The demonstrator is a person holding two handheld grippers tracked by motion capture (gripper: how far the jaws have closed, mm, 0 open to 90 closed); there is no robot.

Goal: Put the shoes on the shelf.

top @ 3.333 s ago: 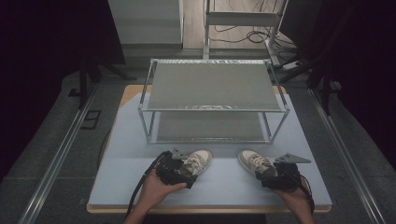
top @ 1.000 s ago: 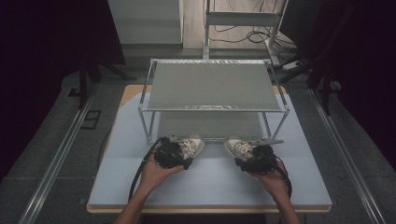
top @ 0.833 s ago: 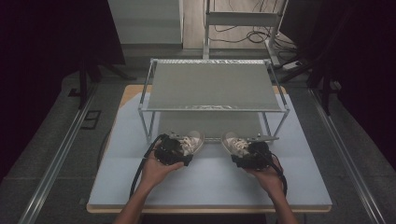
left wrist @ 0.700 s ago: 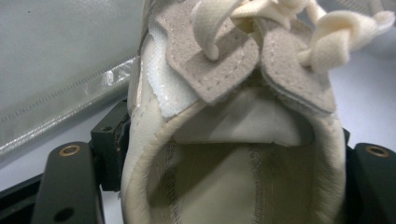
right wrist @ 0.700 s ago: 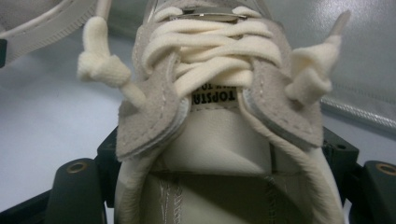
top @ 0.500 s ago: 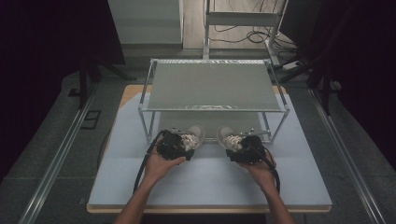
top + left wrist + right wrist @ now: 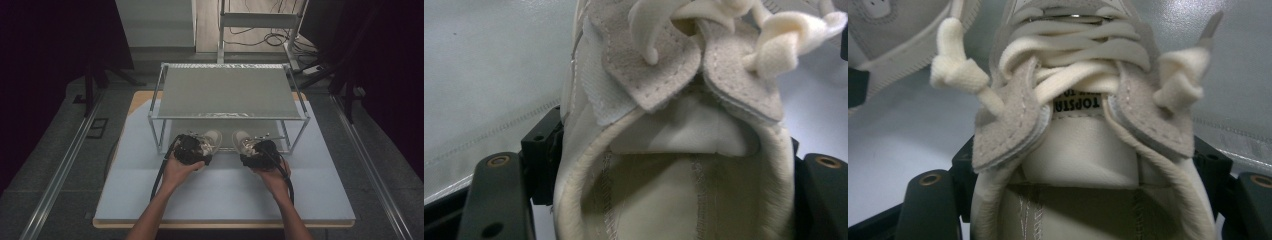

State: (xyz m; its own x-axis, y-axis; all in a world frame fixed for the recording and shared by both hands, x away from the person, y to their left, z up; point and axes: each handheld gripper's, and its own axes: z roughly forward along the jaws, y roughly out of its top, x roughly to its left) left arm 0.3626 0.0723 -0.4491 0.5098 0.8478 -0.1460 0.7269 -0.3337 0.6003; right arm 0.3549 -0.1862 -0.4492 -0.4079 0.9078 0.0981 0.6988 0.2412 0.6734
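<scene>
Left gripper (image 7: 192, 149) clamps the heel of the left shoe (image 7: 210, 140); right gripper (image 7: 257, 152) likewise grips the right shoe (image 7: 243, 142). Both shoes sit mid-table (image 7: 225, 190), toes under the rack's (image 7: 227, 92) front edge. Toes hidden; heels cut off in gripper views.

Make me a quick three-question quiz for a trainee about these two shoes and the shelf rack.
1. True or false: each tongs grips a shoe at its heel end, with the toes pointing toward the rack.
2. What colour are the laces on the left shoe and right shoe?
3. Where do the toes sit: A) on top of the rack, B) at the rack's front edge at table level, C) off the table?

Key
1. True: the left tongs and right tongs hold the heel ends.
2. Cream.
3. B.
</scene>
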